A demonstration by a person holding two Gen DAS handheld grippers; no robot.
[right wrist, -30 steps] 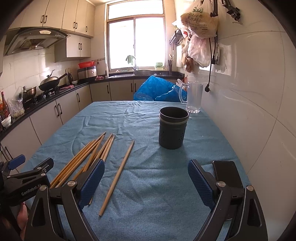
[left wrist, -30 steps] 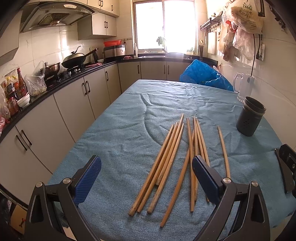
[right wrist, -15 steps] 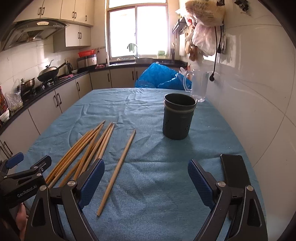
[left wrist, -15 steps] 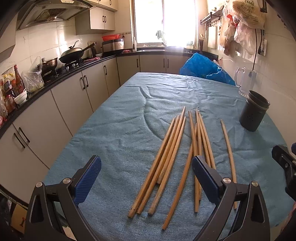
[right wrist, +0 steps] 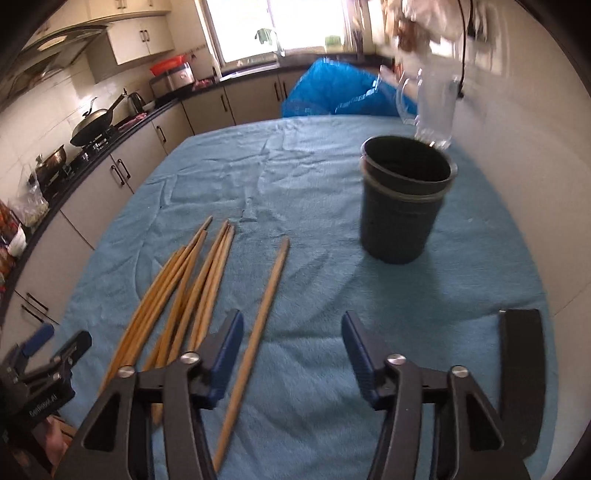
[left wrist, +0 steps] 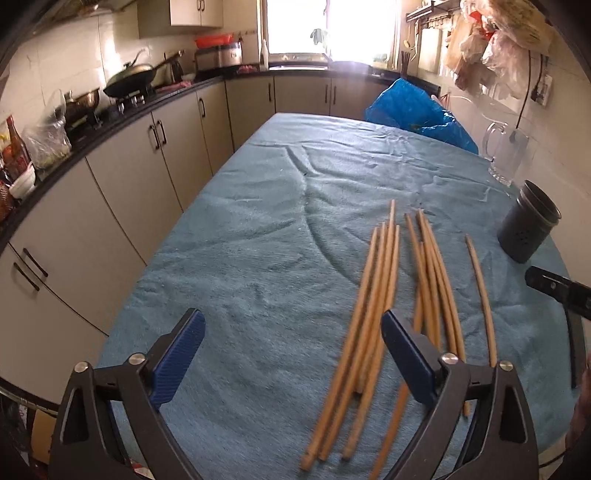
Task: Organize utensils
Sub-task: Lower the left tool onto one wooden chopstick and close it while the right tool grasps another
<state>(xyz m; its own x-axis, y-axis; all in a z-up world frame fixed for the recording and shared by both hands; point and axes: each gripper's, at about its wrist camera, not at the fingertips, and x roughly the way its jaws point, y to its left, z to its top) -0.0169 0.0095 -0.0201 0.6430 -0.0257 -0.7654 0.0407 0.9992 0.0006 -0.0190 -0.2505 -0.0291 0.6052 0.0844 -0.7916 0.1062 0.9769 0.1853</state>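
Nearest the cameras, both claws gape: left claw (left wrist: 291, 356) wide, right claw (right wrist: 291, 354) narrower than before, holding nothing. Beyond, about ten chopsticks (right wrist: 192, 288) lie on the blue worktop (right wrist: 314, 177); one holder (right wrist: 402, 199) stands farther. Only the right view shows a black slab (right wrist: 521, 373).

This is a home kitchen. Along the left runs a dark countertop (left wrist: 207, 83) over beige cabinets (left wrist: 177, 144), with a wok (left wrist: 129, 77) on a gas stove and a range hood (right wrist: 55, 48) above. At the far end, a sink sits under a bright window (left wrist: 332, 26). On the right, plastic bags (left wrist: 495, 51) hang on the white tiled wall. A table with a blue cloth (left wrist: 258, 258) fills the middle.
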